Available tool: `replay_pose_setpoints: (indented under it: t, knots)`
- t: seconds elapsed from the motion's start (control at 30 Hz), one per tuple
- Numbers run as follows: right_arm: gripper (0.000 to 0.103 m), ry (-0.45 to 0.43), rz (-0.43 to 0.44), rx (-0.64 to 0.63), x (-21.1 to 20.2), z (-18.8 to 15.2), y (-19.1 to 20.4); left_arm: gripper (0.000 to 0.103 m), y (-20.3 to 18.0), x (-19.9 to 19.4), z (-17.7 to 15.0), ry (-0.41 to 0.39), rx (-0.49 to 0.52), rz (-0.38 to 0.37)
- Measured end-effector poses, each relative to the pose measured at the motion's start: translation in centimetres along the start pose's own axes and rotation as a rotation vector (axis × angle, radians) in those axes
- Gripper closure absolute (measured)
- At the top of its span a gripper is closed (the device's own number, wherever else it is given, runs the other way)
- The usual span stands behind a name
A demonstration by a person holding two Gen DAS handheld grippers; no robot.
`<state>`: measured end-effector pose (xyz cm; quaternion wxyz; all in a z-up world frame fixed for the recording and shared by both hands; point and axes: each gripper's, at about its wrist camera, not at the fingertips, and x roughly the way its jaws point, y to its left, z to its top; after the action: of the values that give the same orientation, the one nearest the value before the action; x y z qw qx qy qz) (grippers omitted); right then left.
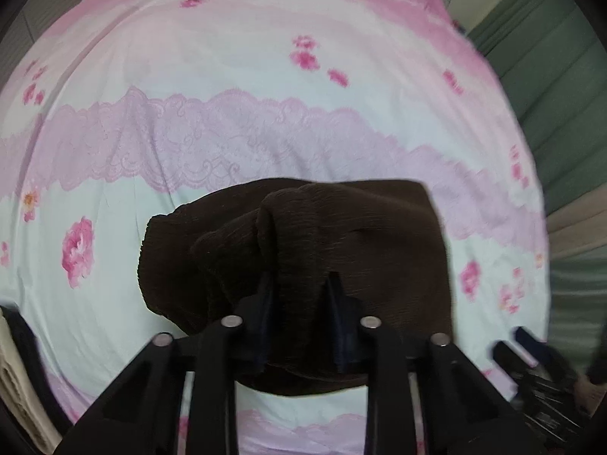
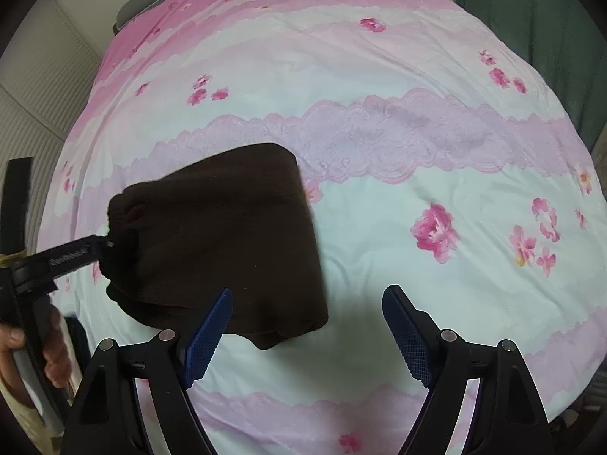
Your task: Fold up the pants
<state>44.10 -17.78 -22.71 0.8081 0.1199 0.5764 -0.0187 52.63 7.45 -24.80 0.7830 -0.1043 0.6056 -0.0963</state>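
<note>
Pants point(image 2: 224, 239): dark folded bundle on bed point(image 2: 379, 197), near edge, long axis near-to-far. Left claw point(image 1: 299, 288) pinching bundle's left end, fabric bunched between fingers. Right claw point(image 2: 307, 326) spread, empty, bundle's right edge just left of it. Left hand nearer.

The left gripper point(image 1: 301, 284) is clamped on a bunched fold of the dark brown pants point(image 1: 341, 235), its 2 fingers point(image 1: 334, 303) pressed into the cloth. The folded bundle lies on a pink floral bedsheet point(image 1: 227, 57). A green curtain point(image 1: 550, 76) hangs at right.
</note>
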Motion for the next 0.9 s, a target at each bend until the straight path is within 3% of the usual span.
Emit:
replay_pose_setpoints:
  t: [0.17, 0.37, 0.47, 0.53, 0.7, 0.9]
  knots:
    - [0.021, 0.016, 0.019, -0.023, 0.8, 0.0, 0.0, 0.078, 1.1, -2.9, -2.0, -0.052, -0.018, -0.027]
    - [0.021, 0.026, 0.033, -0.086, 2.2, -0.1, 1.2, 0.076, 4.5, -0.7, -4.2, -0.003, -0.070, 0.019]
    - [0.021, 0.036, 0.031, -0.116, 3.2, -0.4, 1.9, 0.058, 6.7, 0.9, -5.1, 0.020, -0.157, -0.019]
    - [0.021, 0.055, 0.036, -0.126, 3.8, -0.6, 2.2, 0.033, 8.3, 1.4, -5.7, 0.013, -0.230, -0.041]
    - [0.021, 0.070, 0.031, -0.139, 4.4, -1.2, 2.6, 0.027, 10.3, 3.3, -7.0, 0.060, -0.320, -0.126]
    - [0.021, 0.082, 0.017, -0.127, 4.7, -1.9, 2.2, 0.029, 10.7, 5.1, -7.6, 0.065, -0.411, -0.228]
